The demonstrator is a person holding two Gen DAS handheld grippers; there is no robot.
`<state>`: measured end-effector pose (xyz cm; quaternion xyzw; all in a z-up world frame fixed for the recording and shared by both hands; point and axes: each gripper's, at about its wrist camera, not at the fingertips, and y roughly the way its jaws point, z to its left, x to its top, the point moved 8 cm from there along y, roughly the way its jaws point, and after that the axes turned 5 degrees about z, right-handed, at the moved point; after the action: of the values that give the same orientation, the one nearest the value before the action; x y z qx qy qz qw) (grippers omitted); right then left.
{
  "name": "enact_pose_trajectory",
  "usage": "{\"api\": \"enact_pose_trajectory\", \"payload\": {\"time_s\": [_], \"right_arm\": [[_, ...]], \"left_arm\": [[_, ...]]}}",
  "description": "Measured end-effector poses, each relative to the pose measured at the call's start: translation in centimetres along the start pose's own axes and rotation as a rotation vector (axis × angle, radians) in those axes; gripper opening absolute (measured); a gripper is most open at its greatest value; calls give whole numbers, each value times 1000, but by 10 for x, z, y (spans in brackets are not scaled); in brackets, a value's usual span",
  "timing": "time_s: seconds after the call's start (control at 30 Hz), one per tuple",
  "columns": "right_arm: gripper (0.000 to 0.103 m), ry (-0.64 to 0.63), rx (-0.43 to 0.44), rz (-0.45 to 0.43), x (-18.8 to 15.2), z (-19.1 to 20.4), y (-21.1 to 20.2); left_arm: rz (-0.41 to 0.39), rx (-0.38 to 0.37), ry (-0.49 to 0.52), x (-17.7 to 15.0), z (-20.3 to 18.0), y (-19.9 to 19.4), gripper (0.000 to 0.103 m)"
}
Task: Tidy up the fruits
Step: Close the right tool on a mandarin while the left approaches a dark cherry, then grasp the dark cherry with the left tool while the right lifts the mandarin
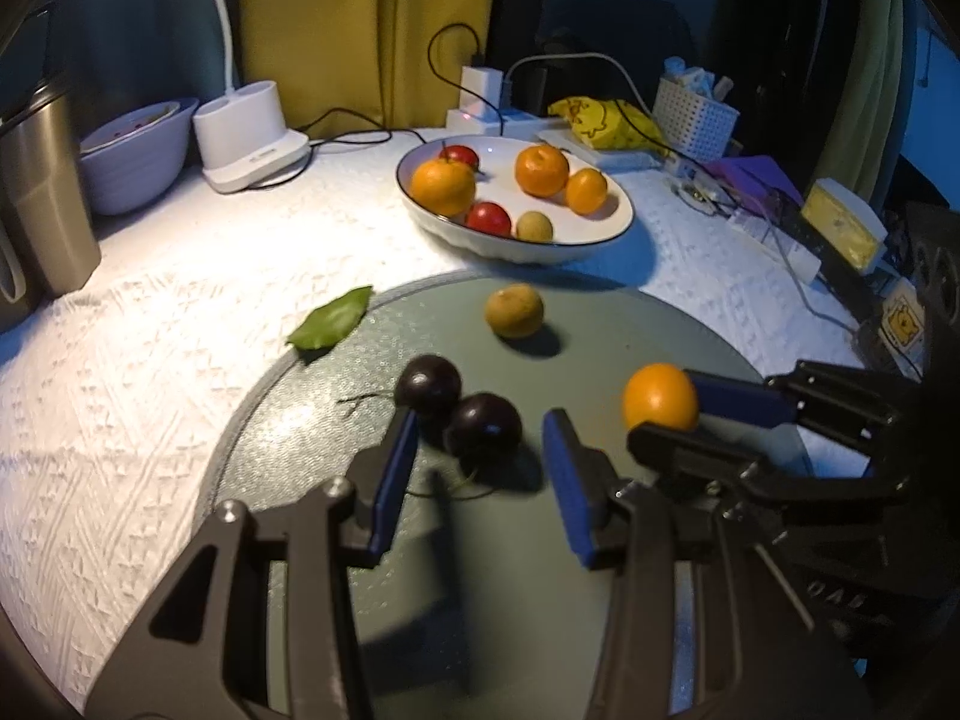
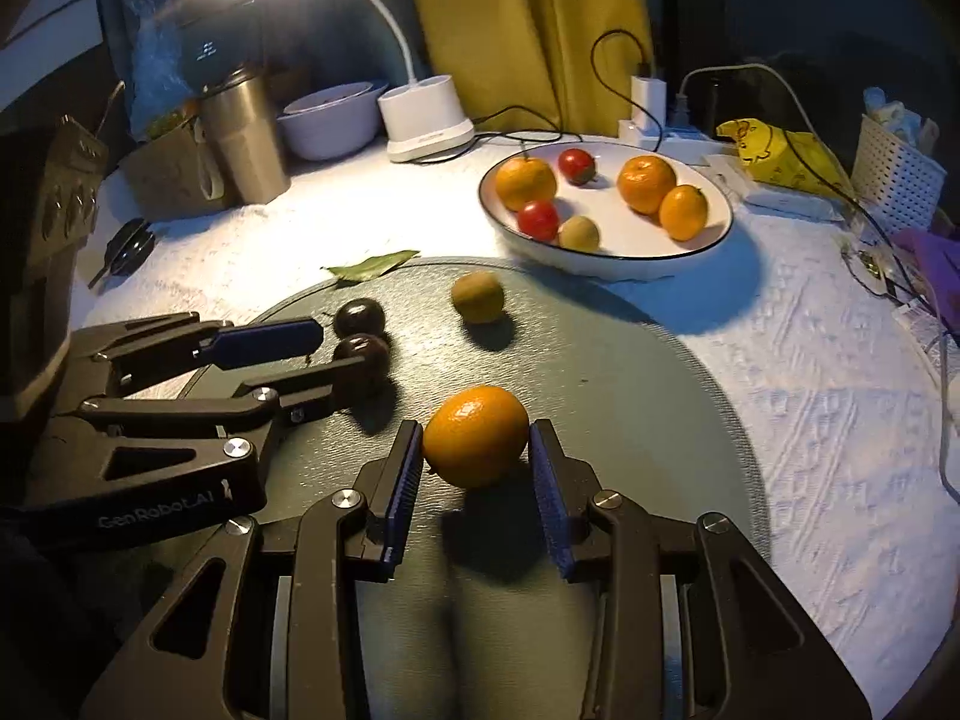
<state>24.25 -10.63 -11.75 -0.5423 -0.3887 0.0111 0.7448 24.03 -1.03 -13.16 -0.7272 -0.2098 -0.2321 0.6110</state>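
On the round grey-green mat (image 1: 600,348) (image 2: 630,390), my right gripper (image 2: 474,431) (image 1: 663,411) is shut on an orange (image 2: 476,435) (image 1: 660,396), both pads against its sides. Two dark plums lie to its left. My left gripper (image 1: 482,429) (image 2: 343,345) stands open around the nearer plum (image 1: 483,425) (image 2: 362,350), with gaps at both pads. The other plum (image 1: 429,384) (image 2: 359,315) sits just beyond. A greenish-brown fruit (image 1: 514,312) (image 2: 477,298) lies farther back. A white bowl (image 1: 624,204) (image 2: 720,234) behind the mat holds oranges, red fruits and a green one.
A green leaf (image 1: 333,319) (image 2: 372,267) lies at the mat's far left edge. A steel tumbler (image 1: 42,192) (image 2: 246,138), a pale bowl (image 1: 132,156) and a white lamp base (image 1: 252,132) stand at the back left. A white basket (image 1: 693,111), a yellow bag (image 1: 600,117) and cables crowd the back right.
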Motion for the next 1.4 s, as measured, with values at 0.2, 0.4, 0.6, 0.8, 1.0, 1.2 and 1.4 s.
{"api": "enact_pose_trajectory", "payload": {"time_s": [0.2, 0.4, 0.6, 0.8, 1.0, 1.2, 1.4], "right_arm": [[38, 19, -3, -16, 2, -12, -5], [38, 30, -8, -35, 6, -21, -10], [39, 35, -15, -50, 9, -25, -13], [39, 33, -20, -59, 11, -25, -16], [38, 30, -25, -75, 18, -26, -21], [39, 32, -31, -92, 26, -31, -27], [39, 38, -36, -100, 36, -39, -28]], "left_arm": [[25, 17, -3, 0, 0, 8, 45], [26, 27, 5, 0, -2, 10, 40], [26, 12, 21, 2, -8, 9, 30], [8, 8, 30, 6, -12, 1, 30], [-22, 2, 33, 15, -13, -11, 30], [-36, 3, 39, 23, -14, -15, 30], [-45, 0, 45, 36, -16, -14, 30]]}}
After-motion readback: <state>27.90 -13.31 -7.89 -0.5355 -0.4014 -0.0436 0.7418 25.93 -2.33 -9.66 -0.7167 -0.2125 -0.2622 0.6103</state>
